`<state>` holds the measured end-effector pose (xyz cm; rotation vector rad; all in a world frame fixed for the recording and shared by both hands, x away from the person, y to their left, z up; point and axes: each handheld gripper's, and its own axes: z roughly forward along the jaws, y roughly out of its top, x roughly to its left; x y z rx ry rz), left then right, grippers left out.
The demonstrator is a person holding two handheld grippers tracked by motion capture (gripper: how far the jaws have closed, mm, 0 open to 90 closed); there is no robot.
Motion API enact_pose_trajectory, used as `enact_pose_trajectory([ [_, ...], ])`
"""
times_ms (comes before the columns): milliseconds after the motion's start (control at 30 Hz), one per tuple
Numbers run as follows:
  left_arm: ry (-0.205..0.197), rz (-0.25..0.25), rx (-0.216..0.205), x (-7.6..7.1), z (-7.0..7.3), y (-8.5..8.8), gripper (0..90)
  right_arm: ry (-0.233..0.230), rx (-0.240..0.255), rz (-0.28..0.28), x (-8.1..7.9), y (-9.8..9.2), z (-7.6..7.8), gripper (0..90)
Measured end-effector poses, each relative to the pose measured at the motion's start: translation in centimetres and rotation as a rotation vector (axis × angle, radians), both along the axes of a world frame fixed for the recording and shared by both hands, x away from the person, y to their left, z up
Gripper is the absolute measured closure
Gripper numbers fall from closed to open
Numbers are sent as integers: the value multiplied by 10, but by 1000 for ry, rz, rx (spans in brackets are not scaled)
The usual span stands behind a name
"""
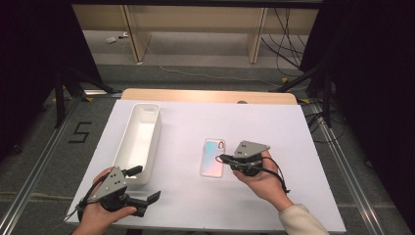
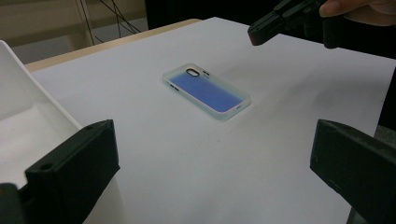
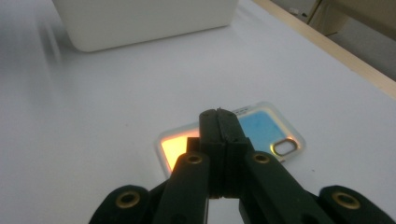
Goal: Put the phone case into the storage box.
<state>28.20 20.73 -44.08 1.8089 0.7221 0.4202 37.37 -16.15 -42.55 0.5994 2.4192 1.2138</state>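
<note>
An iridescent phone case (image 1: 213,156) lies flat on the white tabletop (image 1: 264,122), camera cut-out toward the far side. My right gripper (image 1: 221,158) is shut, jaws pressed together with nothing between them, its tip over the case's right edge. In the right gripper view the closed tip (image 3: 218,114) covers the middle of the case (image 3: 268,128). My left gripper (image 1: 145,183) is open and empty by the near end of a white bin (image 1: 157,132). The left gripper view looks between its wide jaws (image 2: 212,140) at the case (image 2: 208,91) and the right gripper (image 2: 258,33) beyond.
The long white bin (image 2: 18,93) lies lengthwise along the table's left side and looks empty. A wooden strip (image 1: 205,95) runs along the table's far edge. Dark stands and cables flank the table on the floor.
</note>
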Motion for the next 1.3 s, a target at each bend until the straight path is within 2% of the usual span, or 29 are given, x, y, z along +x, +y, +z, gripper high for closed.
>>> enact_pose_trajectory([
  [100,0,-2,-2,0,0,0,5,22,-32,21,6,16,-5,900],
  [133,0,-2,-2,0,0,0,5,22,-32,21,6,16,-5,900],
  [200,-1,-1,-4,-1,0,0,6,51,-62,44,11,32,-13,900],
  [367,-1,-5,-2,-1,0,0,7,83,-96,67,17,50,-23,900],
  [400,-2,-4,-1,-1,0,0,7,98,-117,79,19,59,-28,900],
  [467,-2,-5,-2,-1,0,0,7,89,-119,78,20,62,-30,900],
  [567,1,-4,-4,-2,0,0,7,108,-151,92,24,75,-39,900],
  [600,5,0,-7,-2,0,0,7,108,-151,92,24,75,-39,900],
  [633,-10,-11,6,-1,0,1,7,120,-159,90,24,77,-40,900],
  [800,-2,-8,0,-2,0,0,7,153,-197,92,25,85,-46,900],
  [967,1,-11,-13,-2,0,0,7,155,-216,94,26,84,-50,900],
  [1000,-3,-10,-4,-2,0,0,7,169,-223,87,25,84,-50,900],
  [1267,-1,-15,-10,-2,0,0,7,164,-242,97,27,83,-53,900],
  [1300,-3,-10,2,-3,1,0,7,172,-242,93,27,83,-52,900],
])
